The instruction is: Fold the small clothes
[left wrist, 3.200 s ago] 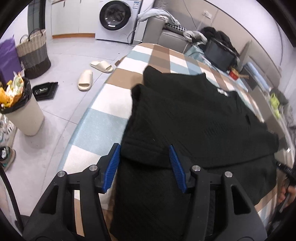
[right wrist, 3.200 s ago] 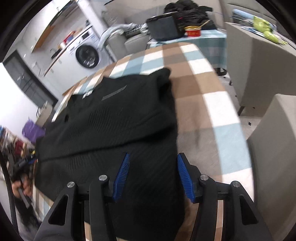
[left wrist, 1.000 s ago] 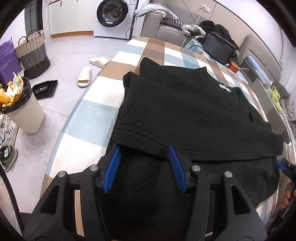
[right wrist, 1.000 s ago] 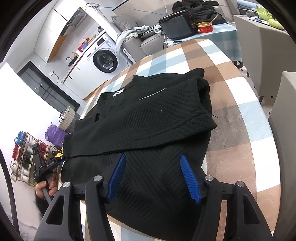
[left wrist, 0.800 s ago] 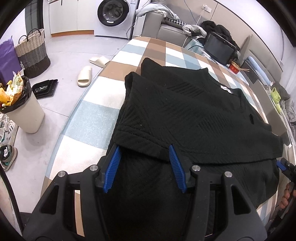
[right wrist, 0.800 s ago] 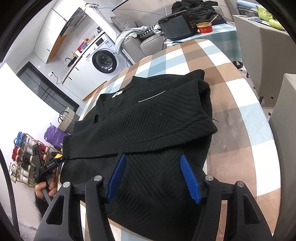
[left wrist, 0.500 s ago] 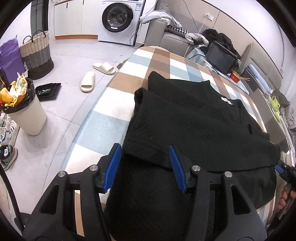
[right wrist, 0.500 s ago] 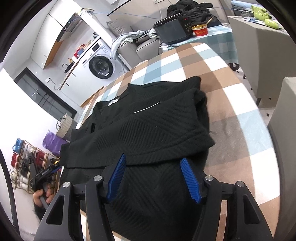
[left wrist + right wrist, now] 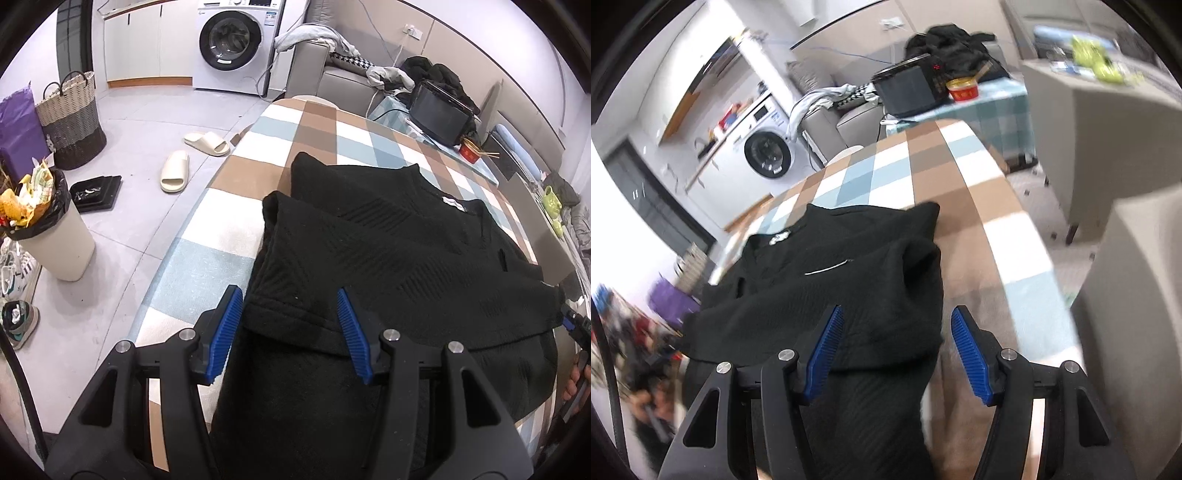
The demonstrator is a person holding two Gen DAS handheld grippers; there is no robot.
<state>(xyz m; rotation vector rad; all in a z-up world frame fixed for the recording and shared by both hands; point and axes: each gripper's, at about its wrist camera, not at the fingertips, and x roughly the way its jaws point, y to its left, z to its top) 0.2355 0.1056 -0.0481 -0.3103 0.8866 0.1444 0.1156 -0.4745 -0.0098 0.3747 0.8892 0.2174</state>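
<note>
1. Across the left wrist view we count one black knit top (image 9: 388, 258) spread on the checked worktop (image 9: 332, 125), its lower part doubled up over itself. Our left gripper (image 9: 290, 326) is released: its two blue pads (image 9: 229, 332) stand apart over the folded hem, pinching nothing.
2. On the floor beside the worktop we count two cream slippers (image 9: 175, 172), one woven basket (image 9: 70, 122), one bin (image 9: 51, 236) full of rubbish and one washing machine (image 9: 236, 44).
3. From the right wrist view, which is blurred, we see the same single top (image 9: 842, 288) on the worktop (image 9: 960, 177). Our right gripper (image 9: 897, 356) is released too, two pads spread above the folded edge near the garment's right side.
4. Beyond it we count one dark appliance (image 9: 908, 90) and one red bowl (image 9: 963, 90).
</note>
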